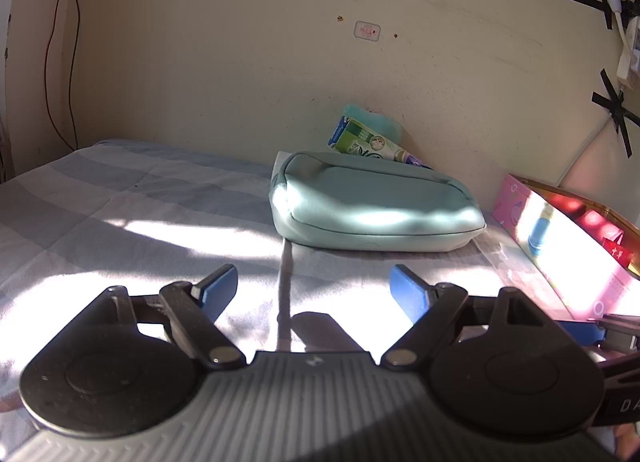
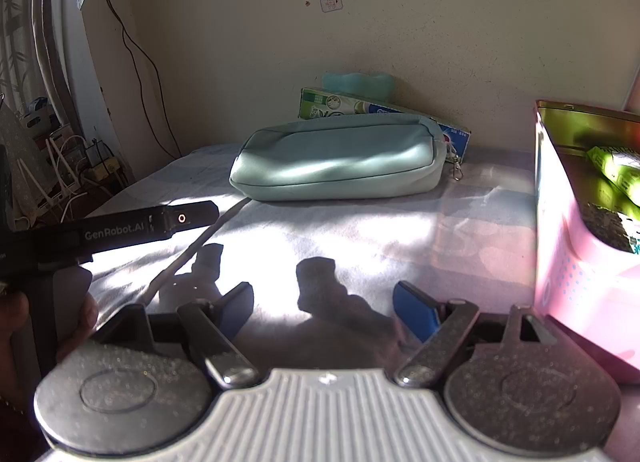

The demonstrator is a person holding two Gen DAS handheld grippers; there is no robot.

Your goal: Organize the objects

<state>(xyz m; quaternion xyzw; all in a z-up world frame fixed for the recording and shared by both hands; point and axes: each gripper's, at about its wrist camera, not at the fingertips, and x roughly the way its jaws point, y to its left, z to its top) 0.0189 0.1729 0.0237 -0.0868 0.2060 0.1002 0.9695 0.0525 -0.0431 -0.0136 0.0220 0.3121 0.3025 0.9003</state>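
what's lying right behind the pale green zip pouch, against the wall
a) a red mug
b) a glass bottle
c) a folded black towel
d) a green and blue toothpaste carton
d: a long green and blue toothpaste carton lies against the wall just behind the pale green zip pouch on the cloth-covered surface.

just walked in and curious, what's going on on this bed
A person holds a two-finger tool in each hand above a striped bedsheet. Both the left tool and the right tool are open and empty. Ahead of them lies a pale green pouch, zipped shut, with a toothpaste box behind it against the wall, and a pink box of packets at the right. Nothing is picked up at this moment.
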